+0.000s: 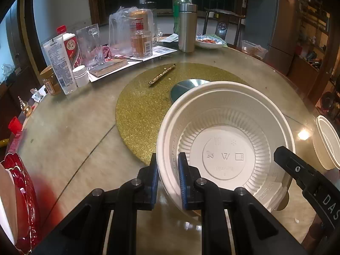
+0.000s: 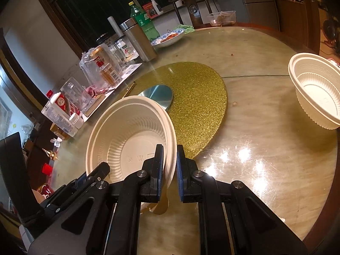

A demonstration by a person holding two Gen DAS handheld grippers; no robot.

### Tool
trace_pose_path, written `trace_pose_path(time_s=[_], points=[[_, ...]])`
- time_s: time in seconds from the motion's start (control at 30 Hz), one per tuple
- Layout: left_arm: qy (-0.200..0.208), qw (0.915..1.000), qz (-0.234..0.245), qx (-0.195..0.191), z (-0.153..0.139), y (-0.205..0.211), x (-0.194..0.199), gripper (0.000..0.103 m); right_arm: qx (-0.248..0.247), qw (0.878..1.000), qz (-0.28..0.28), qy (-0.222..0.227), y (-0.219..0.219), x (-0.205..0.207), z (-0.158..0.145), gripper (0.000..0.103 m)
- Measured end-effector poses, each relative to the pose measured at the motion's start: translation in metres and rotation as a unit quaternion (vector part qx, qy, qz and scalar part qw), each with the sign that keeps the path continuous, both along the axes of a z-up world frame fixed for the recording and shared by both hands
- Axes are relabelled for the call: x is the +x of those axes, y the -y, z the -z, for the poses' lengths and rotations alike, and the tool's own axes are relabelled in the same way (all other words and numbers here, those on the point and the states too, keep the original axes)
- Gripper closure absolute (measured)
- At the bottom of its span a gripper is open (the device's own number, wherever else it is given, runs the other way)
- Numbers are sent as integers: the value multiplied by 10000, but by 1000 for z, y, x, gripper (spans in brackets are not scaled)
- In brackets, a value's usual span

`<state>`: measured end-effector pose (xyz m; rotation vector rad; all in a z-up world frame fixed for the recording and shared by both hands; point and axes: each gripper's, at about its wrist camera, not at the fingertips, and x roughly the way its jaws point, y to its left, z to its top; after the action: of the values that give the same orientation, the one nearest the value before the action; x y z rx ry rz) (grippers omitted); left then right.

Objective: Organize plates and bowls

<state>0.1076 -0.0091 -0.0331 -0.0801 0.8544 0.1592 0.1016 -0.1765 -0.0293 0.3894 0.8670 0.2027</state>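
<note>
Left gripper (image 1: 168, 178) and right gripper (image 2: 170, 170) are each clamped on the rim of the white ribbed plastic bowl (image 1: 225, 140), held tilted above the round gold glitter mat's (image 1: 144, 106) 5 o'clock edge. Second white bowl (image 2: 318, 89) at 3 o'clock.

The bowl (image 1: 225, 140) I gripped was thin white plastic, matt, ribbed around its base and embossed at the centre; my left gripper (image 1: 169, 178) was black matt plastic with blue pads (image 1: 182, 180) and small metal pins; the table (image 2: 265, 148) was polished stone, glossy with glare; the round mat (image 1: 140, 110) was rough gold glitter; the flask (image 1: 187, 27) was brushed metal; the mug (image 1: 90, 44) was clear glass.
</note>
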Motion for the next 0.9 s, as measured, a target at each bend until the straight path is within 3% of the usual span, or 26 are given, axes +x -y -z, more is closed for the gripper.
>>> trace_pose_path(time_s=[0.9], points=[[213,9993,41,302,-12,14,-10,87,-180,9994,145,254,8,-10,-9,92]])
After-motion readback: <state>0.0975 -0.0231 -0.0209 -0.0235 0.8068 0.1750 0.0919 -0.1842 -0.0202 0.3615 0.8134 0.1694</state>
